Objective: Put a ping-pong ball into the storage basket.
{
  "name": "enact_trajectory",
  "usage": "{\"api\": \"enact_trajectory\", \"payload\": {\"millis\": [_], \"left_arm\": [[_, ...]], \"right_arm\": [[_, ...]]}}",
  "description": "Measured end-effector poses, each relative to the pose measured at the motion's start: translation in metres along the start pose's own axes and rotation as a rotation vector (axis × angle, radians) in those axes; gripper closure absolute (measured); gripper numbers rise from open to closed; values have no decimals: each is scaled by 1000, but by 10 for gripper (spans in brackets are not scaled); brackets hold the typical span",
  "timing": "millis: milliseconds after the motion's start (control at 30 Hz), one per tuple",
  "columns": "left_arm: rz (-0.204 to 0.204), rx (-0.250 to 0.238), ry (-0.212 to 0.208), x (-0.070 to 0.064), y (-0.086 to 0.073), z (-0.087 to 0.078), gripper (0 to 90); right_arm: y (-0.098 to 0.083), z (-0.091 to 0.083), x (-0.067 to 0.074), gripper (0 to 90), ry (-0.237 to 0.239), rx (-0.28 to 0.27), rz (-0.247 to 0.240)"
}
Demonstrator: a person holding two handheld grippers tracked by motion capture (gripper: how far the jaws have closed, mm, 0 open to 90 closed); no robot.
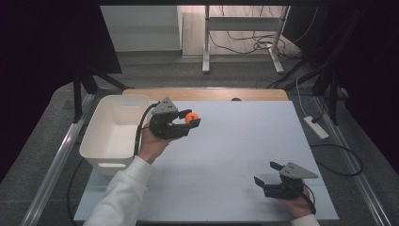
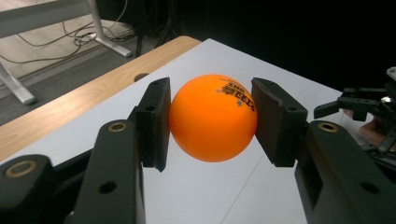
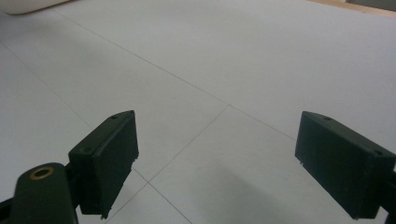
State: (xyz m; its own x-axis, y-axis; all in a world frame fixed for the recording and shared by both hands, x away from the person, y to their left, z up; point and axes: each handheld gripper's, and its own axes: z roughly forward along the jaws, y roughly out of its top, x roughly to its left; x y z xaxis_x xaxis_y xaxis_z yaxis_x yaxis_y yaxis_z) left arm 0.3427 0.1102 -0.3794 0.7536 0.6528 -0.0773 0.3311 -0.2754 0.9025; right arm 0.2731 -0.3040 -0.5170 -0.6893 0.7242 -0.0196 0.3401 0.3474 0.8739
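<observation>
Orange ball [image 2: 212, 119] clamped between pads of left tool [image 1: 184, 123], held raised above white bench [image 1: 244, 141], white bin [image 1: 115, 134] just beside it at left, right tool [image 1: 266, 175] wide, holding nothing, low over bench near edge.

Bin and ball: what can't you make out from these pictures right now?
- White bin: part of its inside, high view, hidden by its near wall.
- Orange ball: black print too small to read, left gripper view.
- Bin, right gripper view: cut off by the top edge.
</observation>
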Motion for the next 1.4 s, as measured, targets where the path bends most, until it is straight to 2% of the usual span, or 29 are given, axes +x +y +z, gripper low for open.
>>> {"api": "enact_trajectory", "payload": {"millis": [433, 633, 833, 1400], "left_arm": [[-8, -9, 30, 8, -2, -9, 503], [3, -43, 43, 9, -2, -14, 503], [3, -50, 60, 12, -2, -20, 502], [-25, -64, 115, 23, -2, -36, 502]], "right_arm": [[0, 0, 0, 128, -1, 0, 0], [0, 0, 0, 128, -2, 1, 0], [0, 0, 0, 128, -2, 1, -1], [1, -1, 0, 128, -5, -3, 0]]}}
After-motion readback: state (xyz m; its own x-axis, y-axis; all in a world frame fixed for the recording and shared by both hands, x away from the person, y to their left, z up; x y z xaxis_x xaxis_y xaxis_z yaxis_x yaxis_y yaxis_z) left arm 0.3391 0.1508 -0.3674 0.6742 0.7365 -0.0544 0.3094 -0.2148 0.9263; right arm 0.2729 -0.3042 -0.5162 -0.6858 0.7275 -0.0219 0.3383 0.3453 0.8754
